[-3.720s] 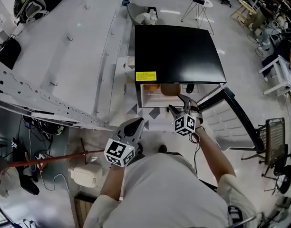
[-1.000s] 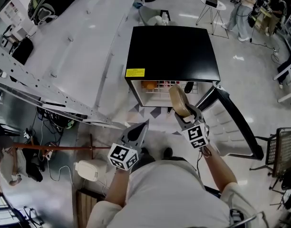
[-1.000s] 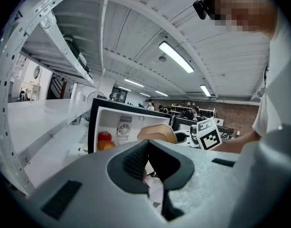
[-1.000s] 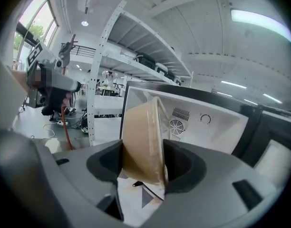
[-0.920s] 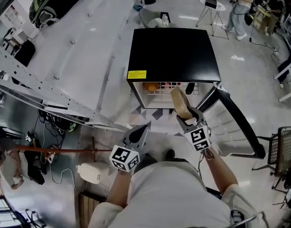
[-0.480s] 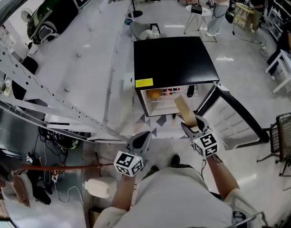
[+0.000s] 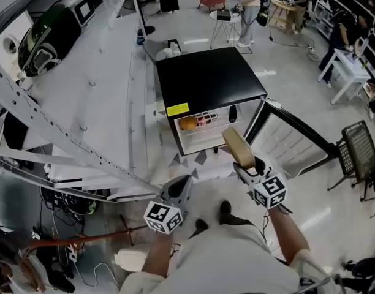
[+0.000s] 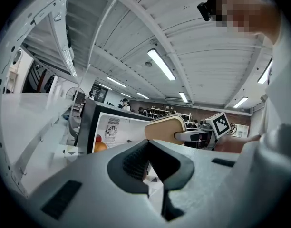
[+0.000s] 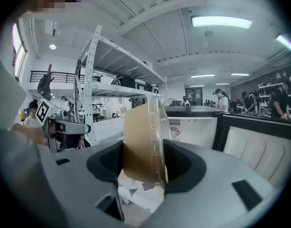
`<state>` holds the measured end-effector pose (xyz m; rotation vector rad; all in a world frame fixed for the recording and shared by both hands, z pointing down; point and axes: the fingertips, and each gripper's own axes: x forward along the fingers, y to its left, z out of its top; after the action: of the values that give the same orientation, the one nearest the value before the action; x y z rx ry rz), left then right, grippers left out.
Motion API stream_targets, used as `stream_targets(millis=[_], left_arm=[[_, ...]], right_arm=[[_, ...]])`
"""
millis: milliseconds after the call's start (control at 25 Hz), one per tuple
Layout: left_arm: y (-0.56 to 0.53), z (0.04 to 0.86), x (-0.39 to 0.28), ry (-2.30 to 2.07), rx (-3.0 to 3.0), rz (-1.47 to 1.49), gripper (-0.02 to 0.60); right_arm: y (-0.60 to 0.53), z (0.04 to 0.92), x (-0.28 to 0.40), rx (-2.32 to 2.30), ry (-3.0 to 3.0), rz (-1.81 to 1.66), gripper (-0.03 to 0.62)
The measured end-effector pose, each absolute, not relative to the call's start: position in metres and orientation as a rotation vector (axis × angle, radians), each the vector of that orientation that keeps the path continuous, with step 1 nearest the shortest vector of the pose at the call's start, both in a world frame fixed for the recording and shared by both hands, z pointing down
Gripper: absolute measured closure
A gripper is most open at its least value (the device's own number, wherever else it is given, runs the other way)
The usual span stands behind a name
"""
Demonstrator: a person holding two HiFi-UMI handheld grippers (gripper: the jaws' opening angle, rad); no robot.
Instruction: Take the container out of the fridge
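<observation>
**Fingers (image 9: 183, 163) of the right gripper (image 7: 241, 163) clamped on the container (image 7: 237, 146), out in front of the fridge (image 7: 206, 78)**

Both jaws of the right gripper stand partway apart and press on either side of the tan container. It sits on edge between them, with its clear lid turned to one side. In the head view the container is outside the fridge, just in front of the open compartment and raised off the floor. It is tilted, with its far end leaning toward the opening.

The fridge door (image 7: 290, 141) is swung wide to the right of the fridge, showing its white inner lining. Inside the fridge, an orange fruit (image 7: 187, 123) lies at the left of the upper shelf. A dark item stands toward the right, but what it is cannot be made out. A yellow label (image 7: 178, 109) sits at the front left edge of the fridge's black top.

The left gripper (image 7: 182, 182) is also in front of the fridge, farther back from it than the right gripper and off to the left, near the person's body. Its jaws are closed together with nothing between them.
</observation>
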<state>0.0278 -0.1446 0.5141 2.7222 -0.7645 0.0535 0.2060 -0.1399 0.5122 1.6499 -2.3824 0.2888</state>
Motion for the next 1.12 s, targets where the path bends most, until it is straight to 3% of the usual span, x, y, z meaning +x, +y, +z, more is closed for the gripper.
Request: stream_targets(millis=[1120], left_arm=[[-0.126,0.464,0.069,-0.846,2.808,-0.012,0.580]], right_arm=[[-0.095,0.463,0.263,1.683,-2.472,0.197,0.352]])
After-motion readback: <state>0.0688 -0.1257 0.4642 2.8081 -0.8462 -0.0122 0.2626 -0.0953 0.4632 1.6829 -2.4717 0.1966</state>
